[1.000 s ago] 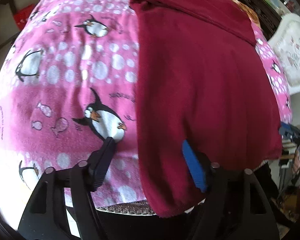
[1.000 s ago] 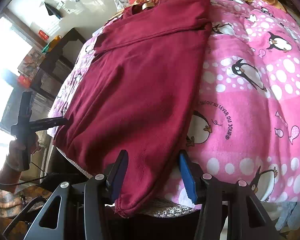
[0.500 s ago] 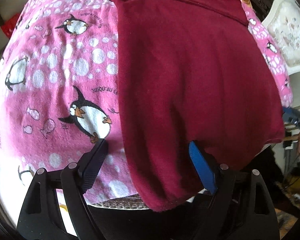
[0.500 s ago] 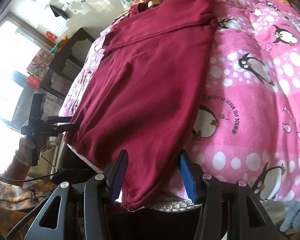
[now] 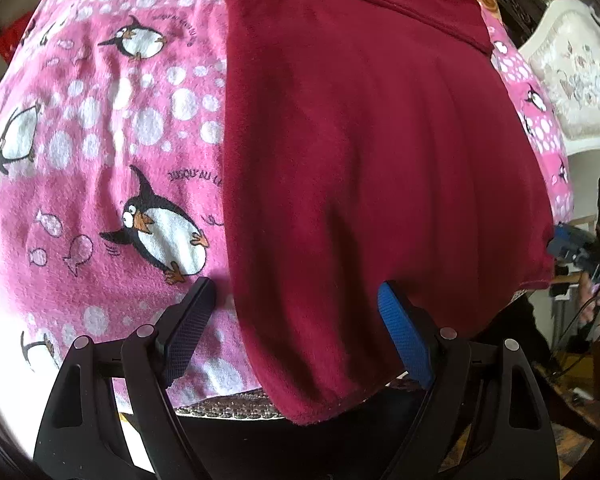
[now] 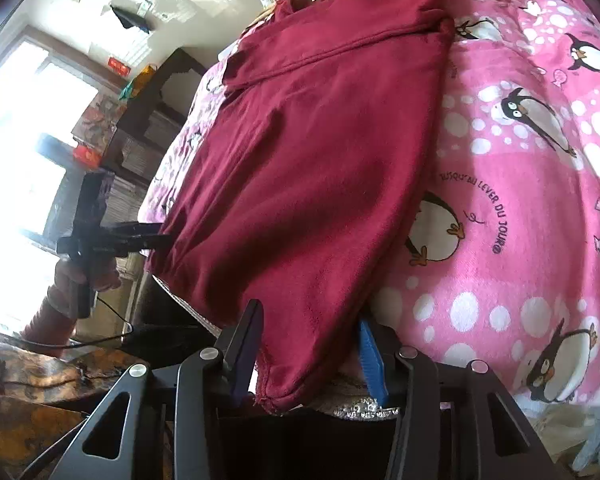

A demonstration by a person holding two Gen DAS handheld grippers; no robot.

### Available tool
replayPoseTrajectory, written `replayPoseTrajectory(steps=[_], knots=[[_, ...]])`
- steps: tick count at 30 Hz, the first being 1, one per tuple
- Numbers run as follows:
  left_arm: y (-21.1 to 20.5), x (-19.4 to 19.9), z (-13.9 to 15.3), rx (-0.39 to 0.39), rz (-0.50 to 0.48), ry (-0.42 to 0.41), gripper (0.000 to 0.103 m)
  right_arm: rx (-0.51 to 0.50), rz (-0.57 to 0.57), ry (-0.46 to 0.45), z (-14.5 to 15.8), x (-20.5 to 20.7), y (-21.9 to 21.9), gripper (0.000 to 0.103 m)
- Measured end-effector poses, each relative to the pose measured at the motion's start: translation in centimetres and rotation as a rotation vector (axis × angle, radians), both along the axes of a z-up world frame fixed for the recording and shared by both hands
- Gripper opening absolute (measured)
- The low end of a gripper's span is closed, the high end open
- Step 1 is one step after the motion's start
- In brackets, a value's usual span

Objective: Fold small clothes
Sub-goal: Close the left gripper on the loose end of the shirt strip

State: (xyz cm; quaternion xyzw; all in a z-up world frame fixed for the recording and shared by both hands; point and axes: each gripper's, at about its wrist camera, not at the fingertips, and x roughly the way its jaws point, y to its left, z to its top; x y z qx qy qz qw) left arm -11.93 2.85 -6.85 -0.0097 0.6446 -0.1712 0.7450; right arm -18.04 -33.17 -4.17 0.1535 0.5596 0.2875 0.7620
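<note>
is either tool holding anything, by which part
Nothing held: left tool, jaws just opened wider, and right tool each straddle a near corner of the maroon garment.

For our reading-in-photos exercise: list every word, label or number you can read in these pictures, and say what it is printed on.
"JUSQU'AU LEVER DU JOUR": on the pink penguin blanket, curving beside a penguin.
Same wording on the blanket in the left wrist view: partly covered, not fully readable.
Red sign on the wall: too blurred to read.
</note>
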Motion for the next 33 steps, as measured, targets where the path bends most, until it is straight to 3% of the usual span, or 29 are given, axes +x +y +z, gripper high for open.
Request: replayPoseTrajectory(steps=[5,7,10,12,15,21,26,33], knots=[[0.2,0.1,0.1,0.006,0.002,-0.004,0.083,-0.024,0.023,-0.021,0.0,0.0,0.8,0.044],[-0.5,-0.2,0.1,0.032,-0.014,-0.018,0.078,-0.036,0.027,-0.033,-0.1,-0.2,0.9,0.038],[-1.1,-0.6,0.4,0.06,-0.022,-0.045,0.054,-0.033,0.004,-0.033,-0.1,-0.1,0.3,0.015],[-1.0,-0.5,0.6,0.028,-0.023,-0.033,0.03,-0.011,-0.007,-0.026,-0.2,0.2,-0.1,0.01],[-0.5,0.1,1.2,-0.047,-0.007,-0.008,0.013,-0.011,0.0,-0.049,0.5,0.5,0.2,0.008],[0.4,1.8,4.7,-0.163,0.014,-0.11,0.007,0.055,-0.018,-0.168,4.4,2.4,0.5,0.007],[0.5,3.8,6.9,-0.204,0.039,-0.212,0.007,0.068,-0.073,-0.27,7.2,4.6,0.0,0.007],[1.3,7.8,8.9,-0.254,0.118,-0.304,0.007,0.008,-0.161,-0.362,9.0,8.0,-0.5,0.006]])
